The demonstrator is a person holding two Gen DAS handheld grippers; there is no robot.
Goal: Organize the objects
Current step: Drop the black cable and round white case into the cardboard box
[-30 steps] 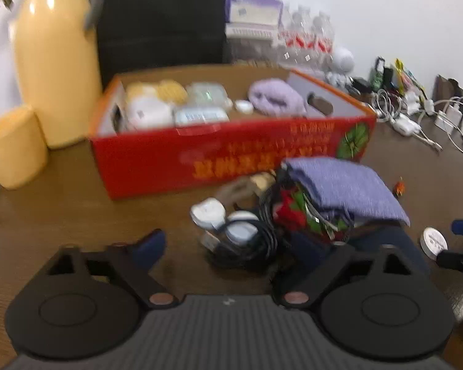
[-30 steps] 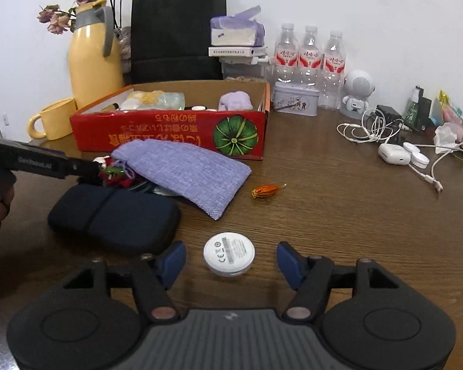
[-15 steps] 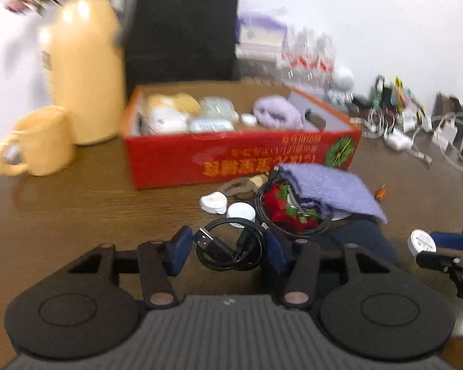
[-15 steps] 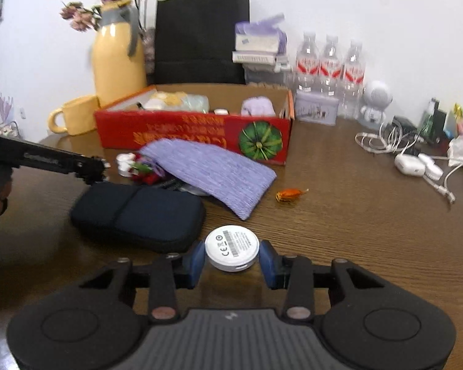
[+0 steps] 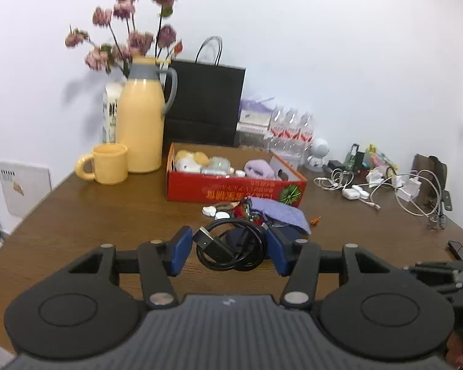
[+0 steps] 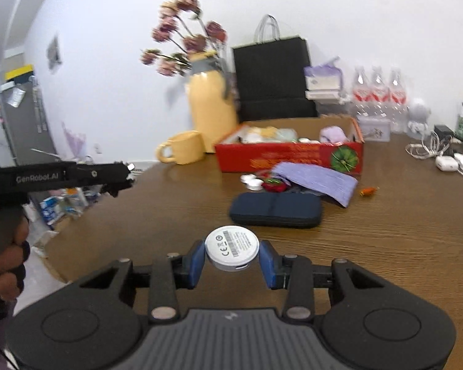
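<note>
My left gripper [image 5: 228, 246] is shut on a coiled black USB cable [image 5: 211, 245], held up above the brown table [image 5: 108, 215]. My right gripper [image 6: 232, 257] is shut on a white round disc [image 6: 231, 245] with a printed label, also held off the table. The open red box [image 5: 237, 189] [image 6: 281, 157] stands farther back with several small items inside. In front of it lie a purple knit pouch [image 5: 277, 211] [image 6: 318, 178], a red bundle [image 6: 274, 185] and a dark blue case [image 6: 274, 209]. The left tool's black body [image 6: 61, 175] and a hand [image 6: 6, 265] show at the left of the right wrist view.
A yellow jug [image 5: 140, 129] with flowers and a yellow mug [image 5: 109, 163] stand left of the box. Behind are a black paper bag [image 5: 205, 101] and water bottles [image 6: 376, 95]. White chargers and cables [image 5: 385, 185] fill the right side. An orange sweet [image 6: 369, 190] lies near the pouch.
Both grippers closed, the left on the black cable and the right on the white disc. Both then rose and drew back from the pile, so the box now looks farther away.
</note>
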